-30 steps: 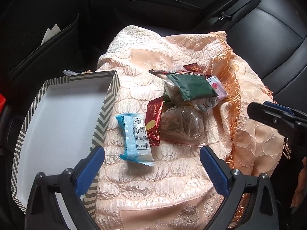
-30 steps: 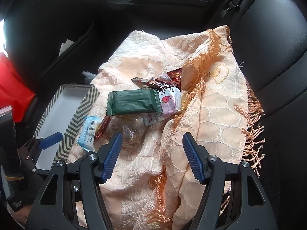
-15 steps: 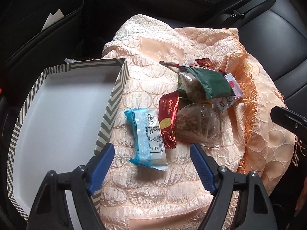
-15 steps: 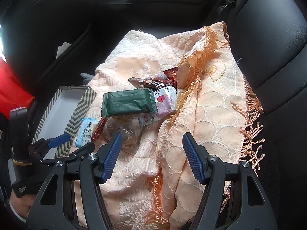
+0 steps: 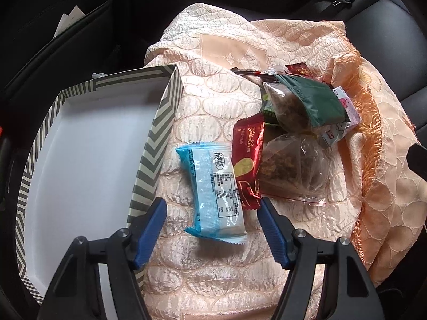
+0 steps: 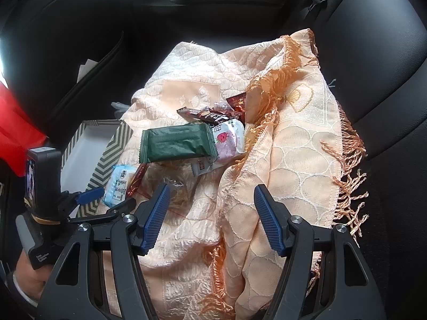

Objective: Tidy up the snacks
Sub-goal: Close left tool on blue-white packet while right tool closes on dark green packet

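Observation:
A pile of snack packets lies on a peach quilted cloth on a car seat. A light blue packet lies nearest; my left gripper is open, its blue fingers either side of the packet's near end. Beside it lie a red packet, a clear bag and a dark green packet. A striped box with an empty white inside stands to the left. My right gripper is open and empty above the cloth, near the green packet.
Black leather seat backs rise behind and to the right. A seat-back pocket with paper is at the left. The cloth's orange fringe hangs at the right. Something red shows at the far left.
My left gripper has moved forward and down toward the light blue packet, its fingers narrowing around it. The right gripper has stayed almost still.

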A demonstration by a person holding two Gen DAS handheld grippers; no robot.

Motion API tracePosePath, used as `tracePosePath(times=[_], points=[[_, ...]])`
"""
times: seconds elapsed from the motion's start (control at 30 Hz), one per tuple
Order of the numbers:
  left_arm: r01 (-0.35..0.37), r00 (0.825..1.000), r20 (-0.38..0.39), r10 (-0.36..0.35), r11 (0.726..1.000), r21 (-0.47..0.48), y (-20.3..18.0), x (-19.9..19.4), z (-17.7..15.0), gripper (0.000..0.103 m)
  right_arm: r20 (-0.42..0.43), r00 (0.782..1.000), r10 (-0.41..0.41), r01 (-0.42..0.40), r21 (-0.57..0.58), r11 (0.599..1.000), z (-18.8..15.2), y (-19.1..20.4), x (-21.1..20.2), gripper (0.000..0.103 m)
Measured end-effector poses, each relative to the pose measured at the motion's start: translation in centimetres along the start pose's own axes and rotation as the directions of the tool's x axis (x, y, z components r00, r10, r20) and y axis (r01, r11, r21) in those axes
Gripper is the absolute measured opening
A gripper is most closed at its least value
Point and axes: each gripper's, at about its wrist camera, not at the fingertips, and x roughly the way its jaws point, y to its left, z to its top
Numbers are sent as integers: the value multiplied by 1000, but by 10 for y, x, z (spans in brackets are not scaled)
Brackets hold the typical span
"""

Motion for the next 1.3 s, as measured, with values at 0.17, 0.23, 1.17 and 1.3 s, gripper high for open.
tracePosePath(times=[0.17, 0.23, 1.17, 1.3], points=[[-1, 1000, -16, 0, 1000, -6, 3, 6, 2, 43, 8, 1000, 0, 0, 7, 1000, 1, -2, -1, 66], [14, 1000, -12, -14, 1000, -4, 4, 5, 1, 43, 7, 1000, 1, -1, 12, 1000, 1, -3, -1, 66], [-7, 1000, 20, 7, 1000, -8, 3, 3, -1, 38, -196, 959, 206, -205, 29, 978, 52, 16, 65, 71], [-4, 1000, 21, 4, 1000, -10, 3, 3, -3, 38, -175, 968, 179, -171, 59, 983, 57, 19, 62, 71]])
